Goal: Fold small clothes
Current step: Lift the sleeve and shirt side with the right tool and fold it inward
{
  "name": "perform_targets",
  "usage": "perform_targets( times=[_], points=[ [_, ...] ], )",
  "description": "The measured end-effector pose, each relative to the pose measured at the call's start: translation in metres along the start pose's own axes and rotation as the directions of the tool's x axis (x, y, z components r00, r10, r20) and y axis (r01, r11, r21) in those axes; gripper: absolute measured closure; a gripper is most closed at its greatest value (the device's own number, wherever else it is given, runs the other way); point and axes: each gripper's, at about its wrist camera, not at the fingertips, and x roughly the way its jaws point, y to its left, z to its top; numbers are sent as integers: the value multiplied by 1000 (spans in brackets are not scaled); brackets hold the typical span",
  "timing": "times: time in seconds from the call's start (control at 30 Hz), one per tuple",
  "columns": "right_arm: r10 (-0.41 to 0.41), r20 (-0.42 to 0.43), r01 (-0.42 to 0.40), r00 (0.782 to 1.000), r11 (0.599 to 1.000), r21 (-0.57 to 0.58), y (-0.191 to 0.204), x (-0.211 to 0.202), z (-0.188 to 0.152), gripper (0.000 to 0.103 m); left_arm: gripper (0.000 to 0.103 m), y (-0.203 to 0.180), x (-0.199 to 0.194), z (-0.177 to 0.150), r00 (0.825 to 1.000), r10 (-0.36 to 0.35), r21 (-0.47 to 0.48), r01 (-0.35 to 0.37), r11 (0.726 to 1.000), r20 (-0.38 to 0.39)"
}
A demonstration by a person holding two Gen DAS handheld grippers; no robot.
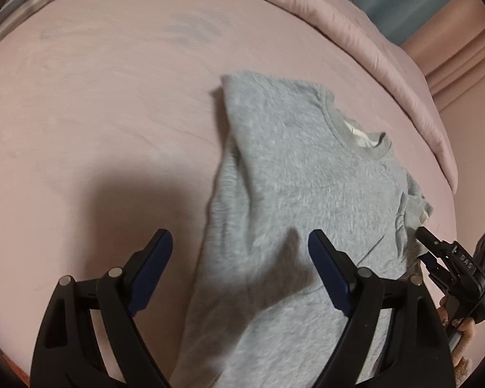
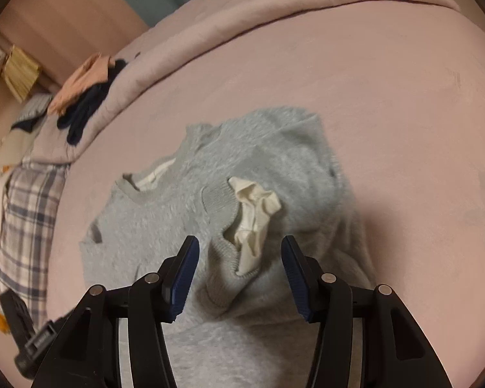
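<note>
Grey sweater (image 1: 291,194) mid-bed (image 1: 97,113), pink sheet free leftward, my left tongs (image 1: 241,242) spread wide above its hem, my right tongs (image 2: 241,249) spread astride the cuff (image 2: 223,258), holding nothing.

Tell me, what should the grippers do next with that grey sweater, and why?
Probably close the right gripper on the sleeve cuff between its open fingers. The grey sweater lies on the pink bed with that sleeve folded across its body, cream lining spilling out. The left gripper hovers open over the hem side, holding nothing.
</note>
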Motion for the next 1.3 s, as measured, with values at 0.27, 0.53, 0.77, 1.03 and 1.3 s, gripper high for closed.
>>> perform_targets(
  times=[0.27,0.53,0.77,1.03,1.3],
  points=[
    [6,51,-3,999,998,-66,3,-8,0,89,24,-11,15,3,997,76,43,-77,996,24],
    [-65,63,70,996,994,-85,-8,-9,-2,89,24,-18,24,3,991,127,75,-130,989,43],
    [-113,38,116,993,989,-89,-17,7,-6,89,22,-18,28,5,990,136,65,-139,988,41],
    [-120,43,123,992,988,-94,-22,7,-9,90,22,-19,27,1,990,134,65,-137,988,46],
    [-142,57,147,988,983,-114,-18,6,-11,89,22,-16,23,-8,992,120,61,-122,991,41]
  ],
)
